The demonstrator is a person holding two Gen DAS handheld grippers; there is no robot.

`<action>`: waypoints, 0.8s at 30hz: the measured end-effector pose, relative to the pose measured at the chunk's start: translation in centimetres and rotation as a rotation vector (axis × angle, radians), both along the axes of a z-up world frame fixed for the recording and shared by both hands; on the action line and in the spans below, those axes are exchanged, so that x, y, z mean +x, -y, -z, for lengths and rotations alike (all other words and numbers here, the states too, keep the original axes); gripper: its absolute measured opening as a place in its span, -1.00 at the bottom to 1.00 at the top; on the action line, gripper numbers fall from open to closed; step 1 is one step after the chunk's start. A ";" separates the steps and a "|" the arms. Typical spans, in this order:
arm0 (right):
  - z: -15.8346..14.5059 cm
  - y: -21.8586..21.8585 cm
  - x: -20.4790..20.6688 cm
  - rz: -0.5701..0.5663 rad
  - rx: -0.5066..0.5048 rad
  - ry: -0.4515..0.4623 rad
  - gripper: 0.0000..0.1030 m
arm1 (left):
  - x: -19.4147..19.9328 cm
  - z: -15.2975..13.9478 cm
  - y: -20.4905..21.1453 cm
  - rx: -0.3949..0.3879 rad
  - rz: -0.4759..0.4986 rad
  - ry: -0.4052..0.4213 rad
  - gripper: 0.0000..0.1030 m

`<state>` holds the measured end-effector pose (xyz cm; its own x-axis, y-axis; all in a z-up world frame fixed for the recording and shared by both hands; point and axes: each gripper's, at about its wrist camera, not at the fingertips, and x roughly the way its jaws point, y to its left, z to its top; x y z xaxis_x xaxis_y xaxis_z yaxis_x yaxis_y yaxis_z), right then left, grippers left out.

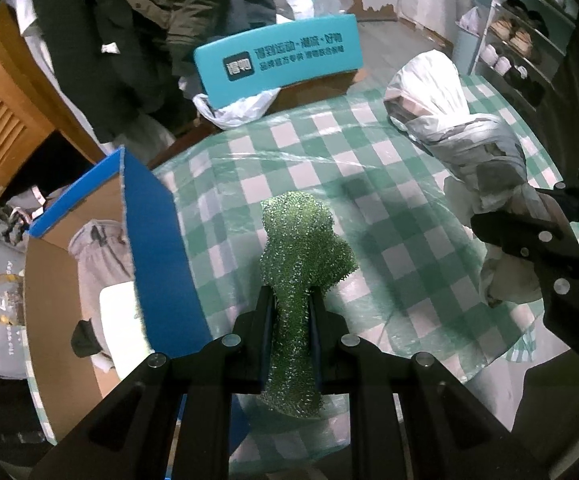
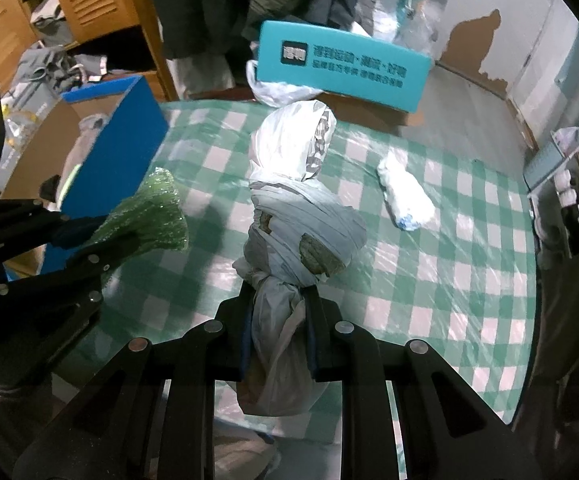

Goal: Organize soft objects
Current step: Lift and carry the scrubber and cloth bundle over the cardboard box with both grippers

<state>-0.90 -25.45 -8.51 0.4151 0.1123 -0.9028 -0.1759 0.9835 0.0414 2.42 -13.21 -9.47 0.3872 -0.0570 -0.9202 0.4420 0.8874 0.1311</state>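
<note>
My left gripper (image 1: 292, 300) is shut on a green foam-net sleeve (image 1: 301, 248), which sticks up between its fingers above the green checked table (image 1: 389, 208). In the right wrist view the same green sleeve (image 2: 149, 212) and left gripper (image 2: 101, 236) show at the left, next to the box. My right gripper (image 2: 279, 296) is shut on the knotted neck of a grey-white plastic bag bundle (image 2: 301, 216), lifted off the table. From the left wrist view that bundle (image 1: 449, 120) hangs at the right with the right gripper (image 1: 529, 236) clamped on it.
An open cardboard box with blue flaps (image 1: 153, 240) stands at the table's left edge, with grey clothing and a white item inside. A small white rolled bag (image 2: 407, 194) lies on the table at the right. A teal box (image 1: 277, 60) sits beyond the far edge. Shoe shelves (image 1: 521, 40) stand right.
</note>
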 end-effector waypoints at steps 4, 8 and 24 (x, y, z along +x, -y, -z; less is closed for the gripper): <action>-0.8 -0.9 0.2 -0.015 0.015 0.017 -0.66 | 0.1 -0.7 -1.1 -0.009 -0.019 0.012 -0.69; -1.4 -1.7 0.5 -0.031 0.025 0.028 -0.66 | 0.1 -1.2 -2.3 -0.013 -0.037 0.026 -0.69; -3.2 -6.4 1.6 -0.111 0.044 0.057 -0.67 | 0.7 -3.0 -7.1 -0.026 -0.119 0.073 -0.69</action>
